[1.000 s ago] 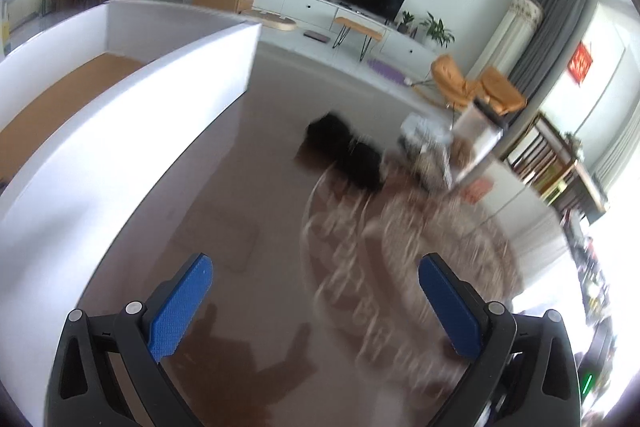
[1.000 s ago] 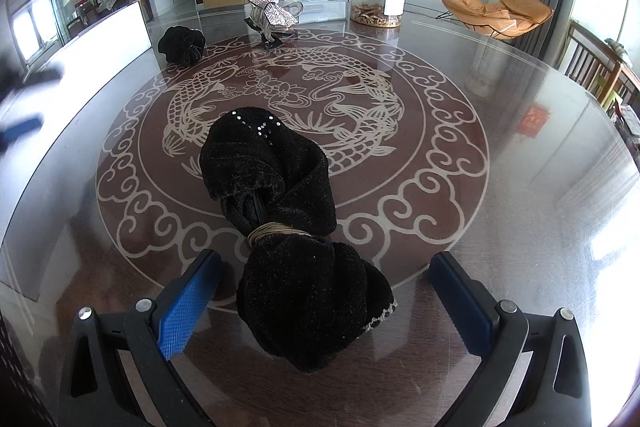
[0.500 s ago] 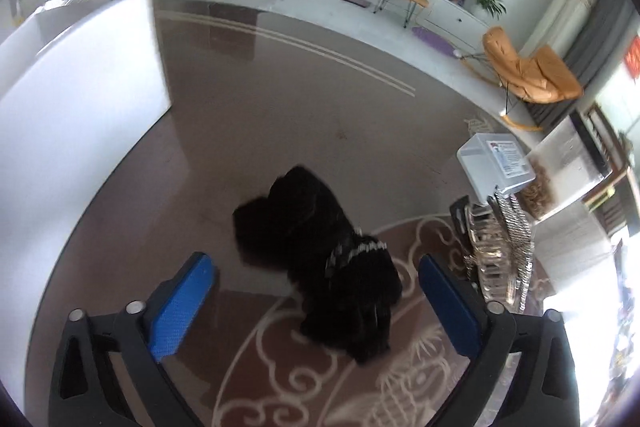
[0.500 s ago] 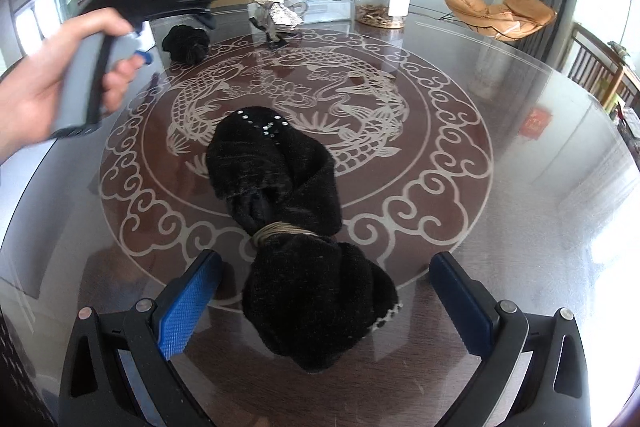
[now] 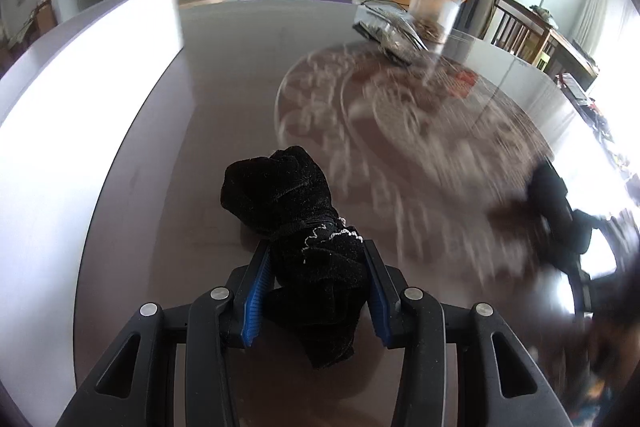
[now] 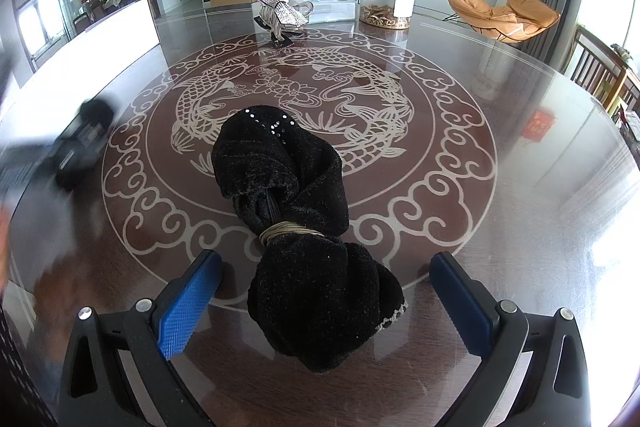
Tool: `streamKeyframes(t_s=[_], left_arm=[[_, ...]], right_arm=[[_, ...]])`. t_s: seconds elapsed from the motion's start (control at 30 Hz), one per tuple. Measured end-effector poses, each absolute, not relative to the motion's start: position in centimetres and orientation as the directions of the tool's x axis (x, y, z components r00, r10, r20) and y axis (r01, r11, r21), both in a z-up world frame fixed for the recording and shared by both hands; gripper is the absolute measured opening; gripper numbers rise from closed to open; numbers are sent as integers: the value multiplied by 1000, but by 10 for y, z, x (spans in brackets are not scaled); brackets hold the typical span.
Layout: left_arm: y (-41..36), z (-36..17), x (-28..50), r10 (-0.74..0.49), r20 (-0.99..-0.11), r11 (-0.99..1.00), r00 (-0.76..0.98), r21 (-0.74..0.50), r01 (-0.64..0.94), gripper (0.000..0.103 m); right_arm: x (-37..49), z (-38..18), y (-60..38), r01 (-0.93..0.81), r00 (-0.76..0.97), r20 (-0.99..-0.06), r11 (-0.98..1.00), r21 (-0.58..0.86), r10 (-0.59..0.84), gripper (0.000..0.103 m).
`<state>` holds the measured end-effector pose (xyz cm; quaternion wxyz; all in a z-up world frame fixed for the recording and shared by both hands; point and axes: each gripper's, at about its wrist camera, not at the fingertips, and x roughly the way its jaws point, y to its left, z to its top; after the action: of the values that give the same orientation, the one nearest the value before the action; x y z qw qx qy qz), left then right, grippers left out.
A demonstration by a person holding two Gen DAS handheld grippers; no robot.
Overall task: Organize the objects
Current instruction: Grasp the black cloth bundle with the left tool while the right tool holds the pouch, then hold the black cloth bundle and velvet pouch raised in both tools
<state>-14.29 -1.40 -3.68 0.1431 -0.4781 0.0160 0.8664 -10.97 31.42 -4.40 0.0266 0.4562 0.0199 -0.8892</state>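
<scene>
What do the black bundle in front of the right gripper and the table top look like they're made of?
Black bundle: soft velvety fabric, matte and fuzzy, with small sparkly studs and a band cinching its middle. Table top: probably glass over dark wood, since it is glossy and mirrors the room.

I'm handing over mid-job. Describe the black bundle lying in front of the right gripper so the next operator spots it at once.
Find the round glass table with the pale fish medallion. At its near edge, between the open right gripper, lies a black velvet bundle. A tan cord cinches its middle and small studs dot its far end; the other black bundle, pinched in the left gripper, has a white frilly trim instead.
</scene>
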Motion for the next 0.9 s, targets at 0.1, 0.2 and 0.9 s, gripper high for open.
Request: streamKeyframes(t_s=[0.1,0.2,0.9], left_arm=[[-25,-38,-113,229,-820,-964,-524,-118,-236,46],[-25,-40,-102,212,-809,-970,-548,-106,-219,61],[-18,-52,-99,75,-815,-991,-574,3,-134,103]], right_arm=[[-110,-44,314,65,-582,-813,-998,-12,-28,103],[-110,-44,314,64,-582,-813,-998,-12,-28,103],[-110,-44,314,64,-582,-813,-998,-13,-27,103]])
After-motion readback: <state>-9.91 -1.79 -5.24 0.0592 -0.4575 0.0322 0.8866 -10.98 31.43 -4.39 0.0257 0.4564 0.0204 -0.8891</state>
